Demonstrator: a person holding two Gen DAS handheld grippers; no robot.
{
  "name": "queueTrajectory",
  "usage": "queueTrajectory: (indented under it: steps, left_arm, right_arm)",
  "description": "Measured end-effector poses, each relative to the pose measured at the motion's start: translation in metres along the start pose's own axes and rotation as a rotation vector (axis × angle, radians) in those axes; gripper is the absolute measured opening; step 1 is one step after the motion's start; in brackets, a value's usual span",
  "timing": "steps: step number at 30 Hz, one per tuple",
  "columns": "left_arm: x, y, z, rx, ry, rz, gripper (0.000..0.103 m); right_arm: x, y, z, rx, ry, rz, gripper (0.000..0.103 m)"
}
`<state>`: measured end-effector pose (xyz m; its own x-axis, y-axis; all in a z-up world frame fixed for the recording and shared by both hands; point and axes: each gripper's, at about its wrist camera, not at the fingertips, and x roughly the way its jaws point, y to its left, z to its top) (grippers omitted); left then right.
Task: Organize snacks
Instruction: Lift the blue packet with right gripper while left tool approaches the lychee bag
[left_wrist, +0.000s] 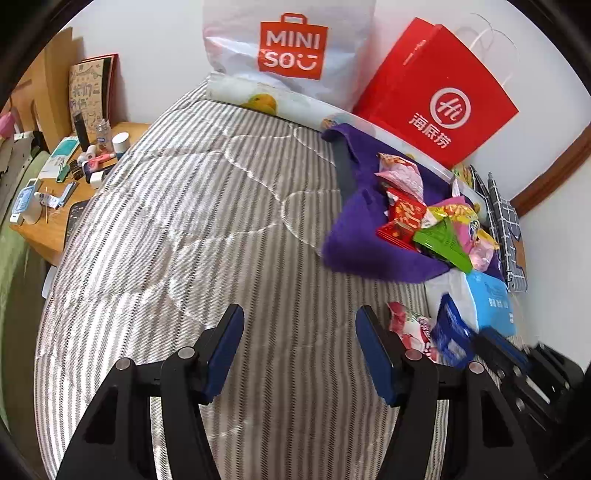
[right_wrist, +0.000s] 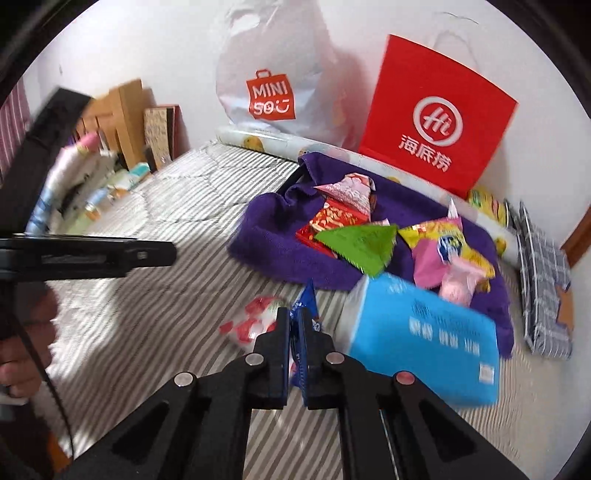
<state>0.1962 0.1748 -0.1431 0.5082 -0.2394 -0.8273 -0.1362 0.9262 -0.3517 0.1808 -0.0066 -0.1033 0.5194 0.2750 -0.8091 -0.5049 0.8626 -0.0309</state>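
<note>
**On the striped bed: one snack pinched, the rest heaped on a purple cloth**

At the bottom of the right wrist view, the right tool (right_wrist: 294, 325) has its jaws pressed together on a small blue snack packet (right_wrist: 306, 299), which stands up between the pads. The left tool (left_wrist: 300, 319) at the bottom of the left wrist view is spread, with only the grey-striped bed cover (left_wrist: 192, 229) between its fingers.

Just beyond the pinched packet, left of it in the right wrist view, a red-and-white snack packet (right_wrist: 255, 319) lies on the bed cover. To the right, a light blue tissue pack (right_wrist: 424, 332) lies close beside the right tool, blurred, its far end reaching the near edge of the purple cloth (right_wrist: 266, 254).

Farther back, right of centre, the purple cloth holds the heap of snacks: a green triangular packet (right_wrist: 362, 243) in front, a red packet (right_wrist: 332, 221) behind it, a pink patterned packet (right_wrist: 351, 192) beyond that, and yellow and pink packets (right_wrist: 450, 254) to the right. A checked blue fabric piece (right_wrist: 543, 273) lies at the right edge beside the wall.

At the far wall, a white MINISO bag (right_wrist: 273, 96) stands upper centre and a red paper bag (right_wrist: 439, 118) upper right, with a rolled printed sheet (right_wrist: 258, 140) along their base.

In the left of the left wrist view, a wooden desk (left_wrist: 51, 225) beside the bed carries bottles, jars and small boxes.
</note>
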Motion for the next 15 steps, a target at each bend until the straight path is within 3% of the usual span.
queueTrajectory:
  steps: [9,15]
  left_arm:
    - [0.001,-0.037,-0.010,0.048,0.011,-0.003,0.062]
    - [0.008,-0.065,-0.019,0.089,0.031,0.001,0.062]
  right_arm:
    - [-0.050,-0.020,-0.039,0.082,-0.037,0.048,0.005]
    - [-0.064,-0.068,-0.085,0.227,-0.011,-0.008,0.005]
